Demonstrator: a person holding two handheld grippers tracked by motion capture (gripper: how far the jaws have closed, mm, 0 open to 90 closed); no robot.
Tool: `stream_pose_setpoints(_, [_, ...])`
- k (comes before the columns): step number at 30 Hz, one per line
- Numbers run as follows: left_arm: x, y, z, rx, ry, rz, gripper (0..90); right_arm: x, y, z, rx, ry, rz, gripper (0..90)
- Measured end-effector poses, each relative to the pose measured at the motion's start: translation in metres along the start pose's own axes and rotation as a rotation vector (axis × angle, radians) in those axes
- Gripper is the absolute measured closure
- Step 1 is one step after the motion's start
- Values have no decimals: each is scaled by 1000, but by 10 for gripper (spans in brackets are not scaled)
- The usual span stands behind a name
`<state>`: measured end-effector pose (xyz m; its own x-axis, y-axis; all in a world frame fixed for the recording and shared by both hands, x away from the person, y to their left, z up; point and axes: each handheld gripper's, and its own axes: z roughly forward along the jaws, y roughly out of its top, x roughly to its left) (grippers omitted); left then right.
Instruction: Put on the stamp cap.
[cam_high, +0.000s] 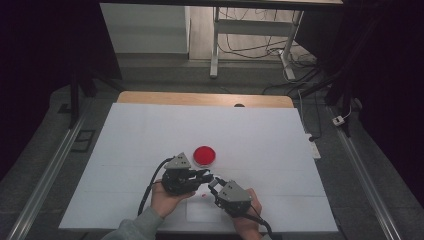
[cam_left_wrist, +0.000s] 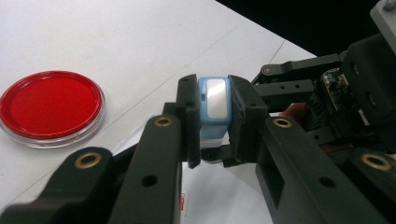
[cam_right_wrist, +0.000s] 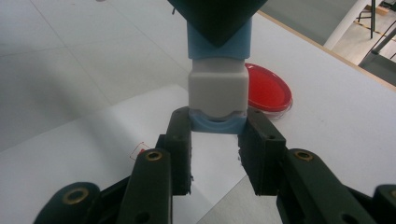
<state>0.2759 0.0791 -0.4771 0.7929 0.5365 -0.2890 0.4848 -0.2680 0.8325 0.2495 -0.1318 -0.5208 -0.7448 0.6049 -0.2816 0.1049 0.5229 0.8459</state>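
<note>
Pale blue and white, a small block-shaped device (cam_left_wrist: 214, 105) hangs between the two grippers, lifted just above the white table (cam_high: 150, 130) near its front edge. The left gripper (cam_left_wrist: 214, 126) is clamped on one end of it: in the left gripper view its two black jaws press on the blue sides, with a whitish panel of the device facing the camera. The right gripper (cam_right_wrist: 217, 135) grips the other end: in the right gripper view its jaws pinch the rounded blue tip below the white middle section. From above, the left gripper (cam_high: 202, 176) and the right gripper (cam_high: 214, 184) meet tip to tip, each in one of the person's hands. A red dish (cam_high: 204, 156) with a clear rim sits on the table just beyond them, apart from the device.
</note>
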Motion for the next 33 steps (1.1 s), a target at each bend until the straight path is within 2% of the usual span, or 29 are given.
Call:
stream_pose_setpoints(17, [1, -1, 0, 0, -20, 0, 761, 2, 1, -2, -10, -26, -14, 652])
stream_pose_setpoints(33, [4, -3, 2, 14, -47, -15, 762, 5, 3, -4, -11, -29, -73, 653])
